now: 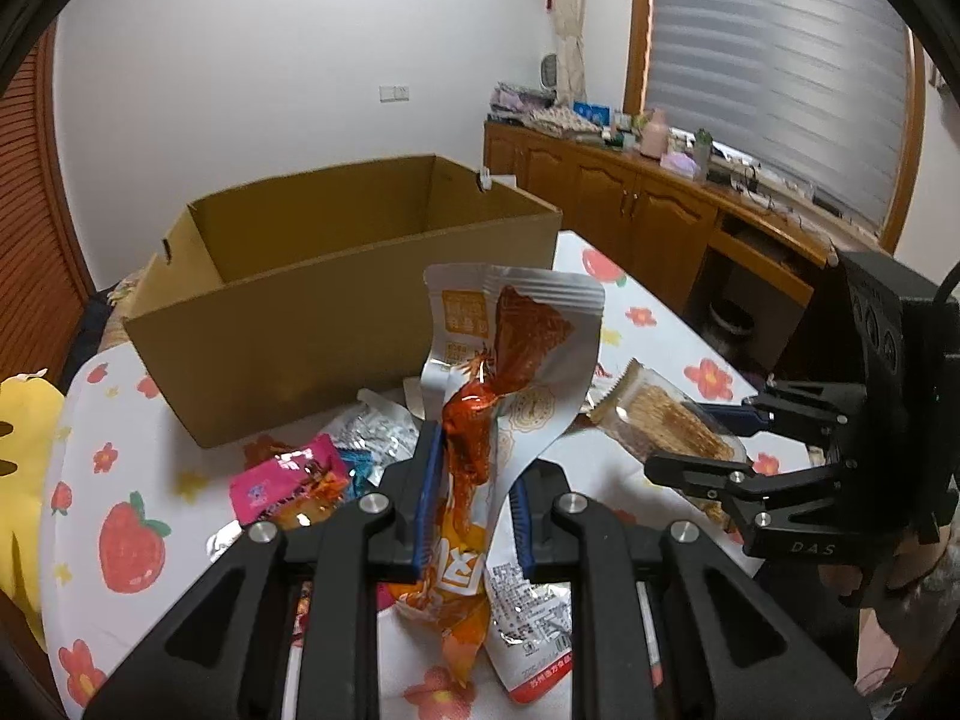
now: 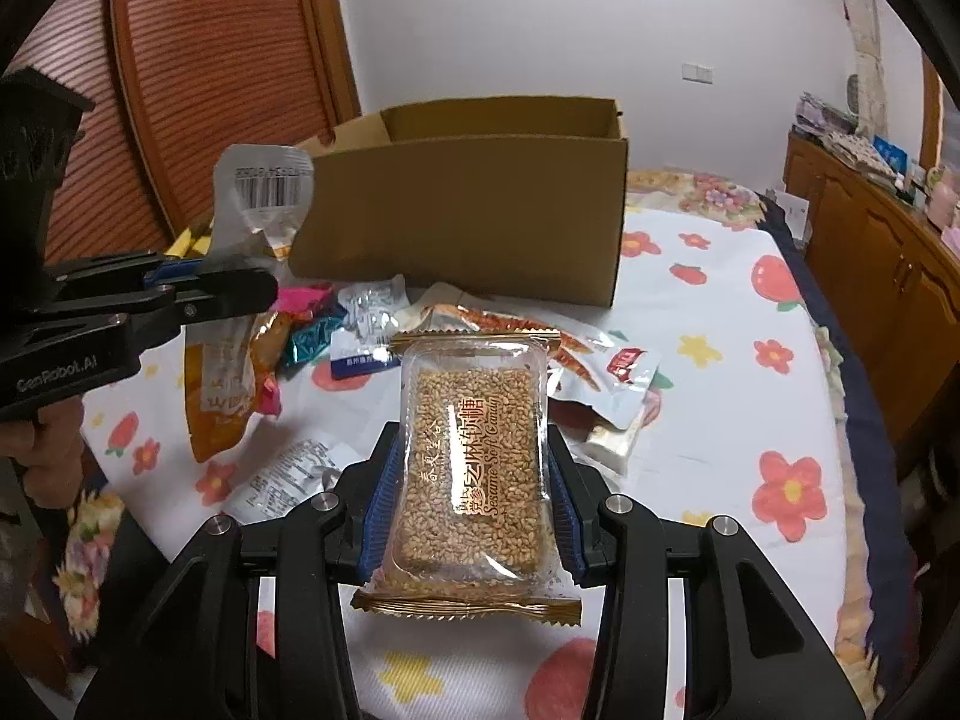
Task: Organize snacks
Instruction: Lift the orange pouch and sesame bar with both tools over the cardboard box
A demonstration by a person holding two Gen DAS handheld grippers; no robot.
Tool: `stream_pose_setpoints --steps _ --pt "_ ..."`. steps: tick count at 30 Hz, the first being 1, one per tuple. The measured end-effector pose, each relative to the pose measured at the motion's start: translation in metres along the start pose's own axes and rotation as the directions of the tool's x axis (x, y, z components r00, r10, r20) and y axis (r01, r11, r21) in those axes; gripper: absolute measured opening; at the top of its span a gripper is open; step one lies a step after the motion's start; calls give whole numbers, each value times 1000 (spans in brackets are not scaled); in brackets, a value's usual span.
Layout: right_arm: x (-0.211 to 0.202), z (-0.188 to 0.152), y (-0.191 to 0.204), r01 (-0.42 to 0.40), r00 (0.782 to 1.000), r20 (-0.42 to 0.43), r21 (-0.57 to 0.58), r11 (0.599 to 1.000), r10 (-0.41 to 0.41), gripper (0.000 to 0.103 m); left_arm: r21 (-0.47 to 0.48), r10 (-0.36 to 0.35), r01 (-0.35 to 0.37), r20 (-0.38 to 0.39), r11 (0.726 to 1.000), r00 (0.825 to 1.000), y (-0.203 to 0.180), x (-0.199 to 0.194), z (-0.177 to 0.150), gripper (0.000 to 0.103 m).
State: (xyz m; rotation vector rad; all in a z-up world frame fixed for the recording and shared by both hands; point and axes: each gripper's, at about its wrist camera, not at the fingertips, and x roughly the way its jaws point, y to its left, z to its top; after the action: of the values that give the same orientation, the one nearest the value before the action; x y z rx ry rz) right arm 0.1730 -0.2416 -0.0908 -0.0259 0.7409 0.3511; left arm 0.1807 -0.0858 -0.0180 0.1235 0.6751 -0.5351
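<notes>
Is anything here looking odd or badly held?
The left gripper pinches two packets at once, an orange snack packet and a silver pouch, bent over. The cardboard box looks fine.

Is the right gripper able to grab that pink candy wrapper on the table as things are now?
Probably not yet. The right gripper is shut on the sesame candy pack, and the left gripper, holding a silver pouch, sits near the pink wrapper.

My left claw (image 1: 468,480) pinches silver and orange snack pouches (image 1: 516,348) upright mid-frame; my right claw (image 2: 474,480) clamps a clear sesame candy pack (image 2: 474,456); the open cardboard box (image 1: 336,312) sits behind.
</notes>
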Motion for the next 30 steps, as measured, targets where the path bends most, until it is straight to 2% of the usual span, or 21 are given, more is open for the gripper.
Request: stream_pose_setpoints --steps 14,22,30 --pt "-28 35 1 -3 996 86 -35 999 6 45 10 -17 16 138 1000 990 4 -39 40 18" --pt "-25 82 0 -35 989 144 -55 998 42 45 14 -36 34 173 999 984 19 -35 75 18" --pt "-9 137 0 -44 984 167 -77 996 56 45 -1 -39 40 190 999 981 56 -16 122 18"
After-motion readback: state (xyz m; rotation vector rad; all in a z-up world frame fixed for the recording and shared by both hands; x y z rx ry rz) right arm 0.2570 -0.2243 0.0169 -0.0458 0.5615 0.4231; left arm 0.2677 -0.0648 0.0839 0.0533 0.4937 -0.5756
